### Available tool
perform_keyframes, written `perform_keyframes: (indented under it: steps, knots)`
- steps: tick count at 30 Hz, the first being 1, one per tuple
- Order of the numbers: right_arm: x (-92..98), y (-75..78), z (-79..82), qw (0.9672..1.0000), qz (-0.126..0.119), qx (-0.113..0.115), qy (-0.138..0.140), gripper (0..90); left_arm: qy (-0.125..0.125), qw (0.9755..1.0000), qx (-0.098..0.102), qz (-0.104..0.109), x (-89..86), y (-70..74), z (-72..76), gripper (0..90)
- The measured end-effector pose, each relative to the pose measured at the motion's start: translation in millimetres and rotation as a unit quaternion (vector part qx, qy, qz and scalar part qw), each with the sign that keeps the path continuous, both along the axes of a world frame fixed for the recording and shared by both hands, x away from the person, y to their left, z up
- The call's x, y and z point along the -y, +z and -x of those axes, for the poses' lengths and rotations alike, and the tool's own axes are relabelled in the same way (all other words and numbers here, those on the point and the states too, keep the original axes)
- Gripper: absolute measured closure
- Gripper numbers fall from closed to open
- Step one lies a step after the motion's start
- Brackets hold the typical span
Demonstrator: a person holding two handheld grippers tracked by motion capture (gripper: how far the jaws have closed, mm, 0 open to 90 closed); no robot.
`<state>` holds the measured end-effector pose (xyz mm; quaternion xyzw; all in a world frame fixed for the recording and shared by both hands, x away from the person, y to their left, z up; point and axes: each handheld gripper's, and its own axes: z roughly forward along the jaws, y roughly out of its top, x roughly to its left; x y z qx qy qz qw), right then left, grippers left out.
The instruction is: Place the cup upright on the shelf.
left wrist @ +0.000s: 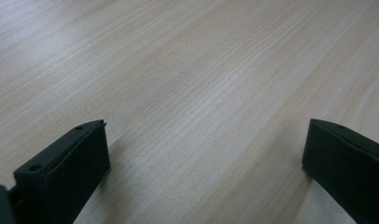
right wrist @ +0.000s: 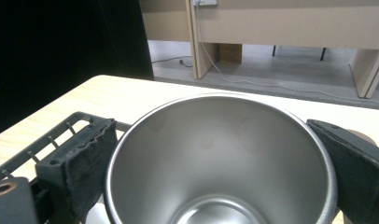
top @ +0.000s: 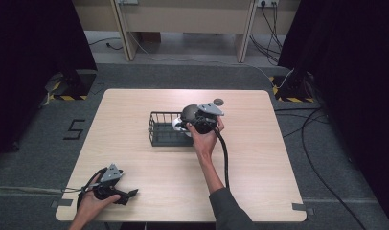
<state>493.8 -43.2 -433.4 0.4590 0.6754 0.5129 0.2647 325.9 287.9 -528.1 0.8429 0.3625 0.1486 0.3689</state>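
Note:
A stainless steel cup (right wrist: 220, 154) stands upright and open-topped between the two black jaws of my right gripper (right wrist: 220, 158), which press on its sides. In the high view my right gripper (top: 185, 123) hangs over the right end of a black wire basket (top: 156, 116), and a pale bit of the cup (top: 177, 124) shows at the basket's right end. The basket's rim (right wrist: 61, 128) lies just left of the cup. My left gripper (top: 131, 194) rests on the table near the front left corner, jaws wide apart (left wrist: 206, 149) with bare wood between them.
A light wooden table (top: 135, 158) holds a small dark disc (top: 218, 101) behind the right gripper. Black curtains stand on both sides, cables run over the grey floor at the right, and wooden furniture legs are beyond the far edge.

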Motion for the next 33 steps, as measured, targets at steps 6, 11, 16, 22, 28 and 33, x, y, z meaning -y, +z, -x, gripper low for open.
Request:
perform_keyframes:
  steps: [6,11,16,22,28,33]
  knots:
    - [-0.2,0.3,0.2,1.0000,0.000,0.001,-0.001,5.3,0.000,1.0000,0.000,0.000,0.0,0.0,0.1,0.0]
    - [0.4,2.0,0.4,1.0000,-0.009,0.003,0.001,4.5,-0.001,1.0000,0.000,-0.001,-0.1,0.1,0.1,0.0]
    - [1.9,14.3,1.8,0.9998,-0.004,0.022,0.002,7.4,-0.001,1.0000,0.000,0.000,-0.1,0.1,0.1,0.0]
    - [6.4,24.6,4.4,0.9994,-0.011,0.032,0.012,13.5,0.000,1.0000,0.000,0.000,-0.1,0.1,0.2,0.0]
    - [9.3,26.5,5.8,0.9992,-0.012,0.034,0.014,15.1,0.000,1.0000,0.000,0.000,-0.1,0.1,0.2,0.0]
    - [12.7,28.0,8.4,0.9992,-0.013,0.033,0.018,14.9,-0.001,1.0000,0.000,-0.001,-0.1,0.1,0.2,0.0]
